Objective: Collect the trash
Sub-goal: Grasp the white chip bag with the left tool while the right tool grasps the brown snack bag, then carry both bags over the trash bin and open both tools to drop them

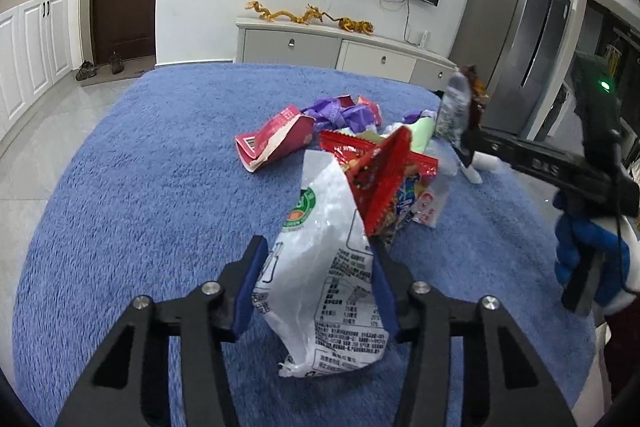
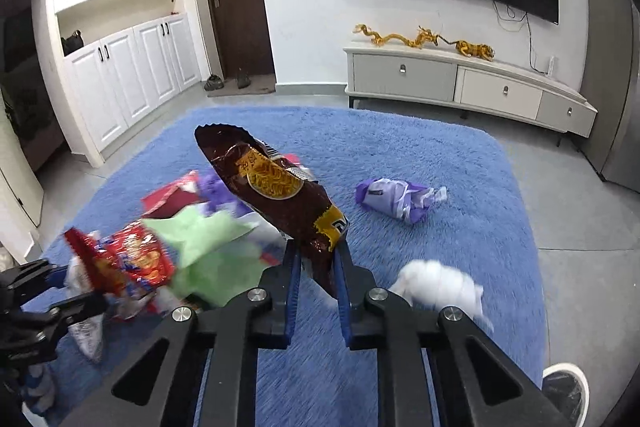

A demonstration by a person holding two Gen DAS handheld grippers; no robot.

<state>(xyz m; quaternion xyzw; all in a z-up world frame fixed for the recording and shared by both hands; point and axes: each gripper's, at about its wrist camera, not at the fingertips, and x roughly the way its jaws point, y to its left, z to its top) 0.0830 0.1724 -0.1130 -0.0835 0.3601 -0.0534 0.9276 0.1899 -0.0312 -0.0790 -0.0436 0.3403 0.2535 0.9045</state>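
My left gripper [image 1: 316,247] is shut on a white printed snack bag [image 1: 332,255] that stands upright between its blue pads. A red wrapper [image 1: 380,179] sticks up behind the bag's top. My right gripper [image 2: 318,267] is shut on a dark brown snack wrapper [image 2: 280,195] that rises up and to the left. In the left wrist view the right gripper [image 1: 464,143] comes in from the right, over a pile of trash: a red carton [image 1: 276,139], purple wrappers [image 1: 344,111] and green paper [image 1: 420,135]. The pile lies on the blue rug [image 1: 140,187].
A purple wrapper [image 2: 394,201] and a crumpled white tissue [image 2: 438,287] lie apart on the rug [image 2: 440,155], to the right. A blue-gloved hand [image 1: 580,251] holds the right gripper. A shoe [image 2: 564,391] shows at bottom right. A TV cabinet [image 2: 460,83] stands behind the rug.
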